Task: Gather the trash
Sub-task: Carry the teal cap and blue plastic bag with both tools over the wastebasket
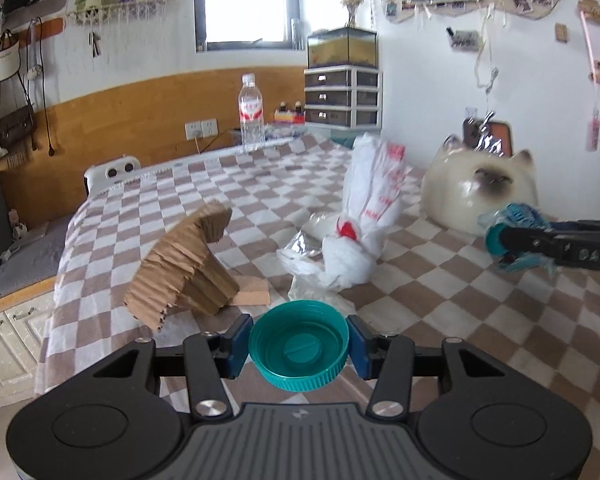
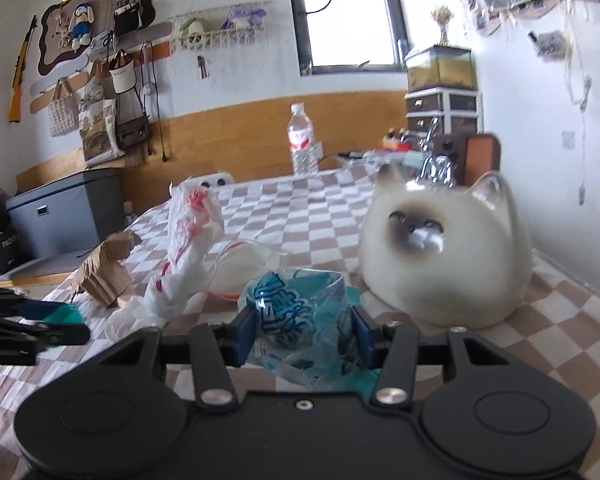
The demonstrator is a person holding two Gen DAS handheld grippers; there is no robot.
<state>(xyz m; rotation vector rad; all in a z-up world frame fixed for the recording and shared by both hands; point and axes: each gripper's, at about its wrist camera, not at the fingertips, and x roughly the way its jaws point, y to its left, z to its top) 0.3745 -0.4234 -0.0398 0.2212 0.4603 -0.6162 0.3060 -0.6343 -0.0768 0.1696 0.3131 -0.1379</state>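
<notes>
My left gripper [image 1: 299,345] is shut on a teal plastic lid [image 1: 298,344], held hollow side up just above the checked tablecloth [image 1: 220,192]. My right gripper [image 2: 303,336] is shut on a crumpled clear and blue plastic wrapper [image 2: 296,320]; in the left wrist view it comes in from the right edge with that wrapper [image 1: 512,236]. On the cloth ahead lie a white plastic bag with red print [image 1: 364,216], a clear film scrap [image 1: 300,246] and a torn piece of corrugated cardboard [image 1: 184,268]. From the right wrist the bag [image 2: 188,240] and cardboard [image 2: 104,268] sit to the left.
A white cat-shaped ceramic container [image 2: 444,256] stands at the right, close to the right gripper. A water bottle [image 1: 251,114] stands at the table's far edge. Small drawers with a fish tank [image 1: 342,80] are at the back. A grey box [image 2: 68,212] sits on the floor left.
</notes>
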